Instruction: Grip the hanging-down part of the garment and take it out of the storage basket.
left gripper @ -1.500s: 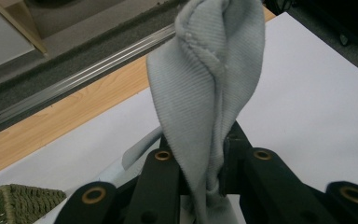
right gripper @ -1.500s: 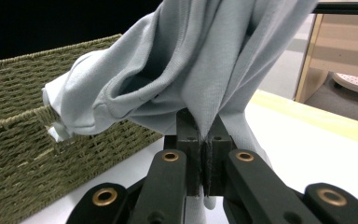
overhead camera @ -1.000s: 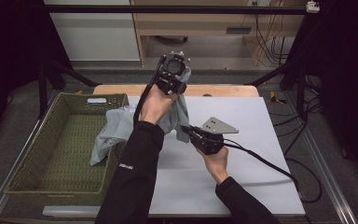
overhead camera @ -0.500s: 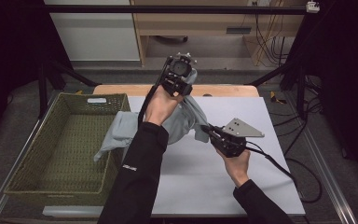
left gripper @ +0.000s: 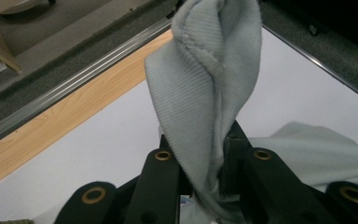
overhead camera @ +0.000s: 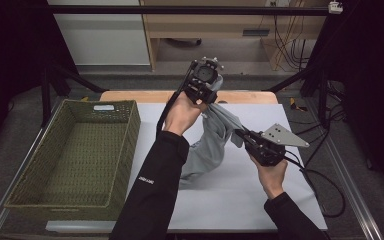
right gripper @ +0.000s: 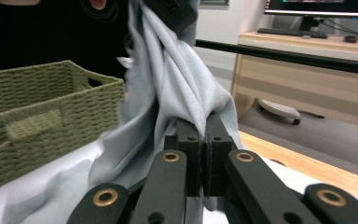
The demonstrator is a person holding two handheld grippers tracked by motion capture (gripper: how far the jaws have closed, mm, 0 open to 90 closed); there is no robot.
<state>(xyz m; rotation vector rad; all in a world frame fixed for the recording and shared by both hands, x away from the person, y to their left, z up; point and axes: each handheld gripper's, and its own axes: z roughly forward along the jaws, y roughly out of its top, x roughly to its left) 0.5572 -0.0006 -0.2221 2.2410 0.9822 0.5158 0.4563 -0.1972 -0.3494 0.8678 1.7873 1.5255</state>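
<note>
A pale grey-blue cloth (overhead camera: pixel 211 145) hangs between both grippers above the white table (overhead camera: pixel 290 210). My left gripper (overhead camera: pixel 211 96) is raised high near the table's far edge, shut on a bunched corner of the cloth (left gripper: pixel 205 93). Lower and to the right, my right gripper (overhead camera: pixel 241 135) is shut on another fold of the cloth (right gripper: pixel 182 84). The cloth's lower end trails down onto the table beside the left forearm. In the right gripper view the left gripper's black body is seen at the top, with the cloth draped from it.
A woven green basket (overhead camera: pixel 25 192) stands on the left part of the table, also seen as a basket (right gripper: pixel 37 112) in the right gripper view. A wooden strip (overhead camera: pixel 130 95) edges the table's far side. Cables run off to the right.
Both hands moved to the right with the cloth, away from the basket. The right gripper slid right and slightly down, stretching the cloth between the two grippers.
</note>
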